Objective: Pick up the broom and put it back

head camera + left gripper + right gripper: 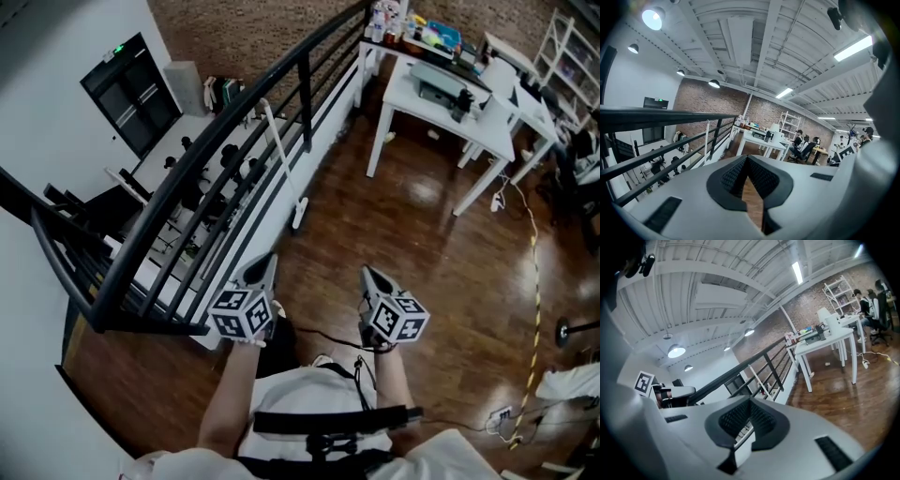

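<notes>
— Tools first: how do they stand?
— Both closed, pad against pad. The left tool [267, 260] and the right tool [367, 273] have nothing between their jaws and touch nothing.
— And the count?
— Two tools, one broom, one railing, and at least two white counters.
— Where is the broom?
— The broom [281, 159] leans on the railing [234, 122] about midway along it. Its head is on the floor at the railing's foot, well ahead of both tools.
— Materials, biggest down?
— The floor [412, 244] is glossy dark wood planks. The railing is black metal with a flat top rail over thin bars. The counters [441, 105] are white and straight-legged with cluttered tops, and they stand past the railing's far end. The broom is a slim white pole with a small flat head. The tool pads [733, 176] are black and ribbed, set in pale shells.
</notes>
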The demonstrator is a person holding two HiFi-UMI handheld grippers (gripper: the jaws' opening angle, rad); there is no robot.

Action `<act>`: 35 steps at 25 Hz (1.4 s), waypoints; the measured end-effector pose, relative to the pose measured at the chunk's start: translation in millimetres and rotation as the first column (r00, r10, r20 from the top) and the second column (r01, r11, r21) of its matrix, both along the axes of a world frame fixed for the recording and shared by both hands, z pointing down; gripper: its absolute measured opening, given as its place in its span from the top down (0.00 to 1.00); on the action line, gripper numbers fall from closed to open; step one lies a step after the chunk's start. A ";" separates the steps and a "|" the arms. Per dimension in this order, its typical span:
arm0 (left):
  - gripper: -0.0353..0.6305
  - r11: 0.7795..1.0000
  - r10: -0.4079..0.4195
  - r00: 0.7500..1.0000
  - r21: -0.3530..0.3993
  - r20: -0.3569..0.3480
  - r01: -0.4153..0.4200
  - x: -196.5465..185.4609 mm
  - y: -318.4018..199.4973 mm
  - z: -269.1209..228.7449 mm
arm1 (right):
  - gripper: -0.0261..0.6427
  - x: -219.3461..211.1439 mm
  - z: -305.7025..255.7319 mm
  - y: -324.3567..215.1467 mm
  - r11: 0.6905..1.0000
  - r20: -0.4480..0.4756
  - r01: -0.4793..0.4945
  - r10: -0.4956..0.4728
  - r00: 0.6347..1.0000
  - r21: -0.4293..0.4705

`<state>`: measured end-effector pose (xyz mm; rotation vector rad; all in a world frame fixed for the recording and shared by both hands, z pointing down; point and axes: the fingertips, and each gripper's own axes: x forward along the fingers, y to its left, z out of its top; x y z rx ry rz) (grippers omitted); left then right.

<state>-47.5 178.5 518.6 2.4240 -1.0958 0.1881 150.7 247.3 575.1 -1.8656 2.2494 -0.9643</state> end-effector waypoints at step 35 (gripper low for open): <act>0.97 0.994 -0.109 0.990 -0.028 -0.088 0.107 -8.7 -379.9 9.6 | 0.94 -38.2 -3.8 -423.3 0.979 -0.110 0.204 -0.206 0.972 -0.024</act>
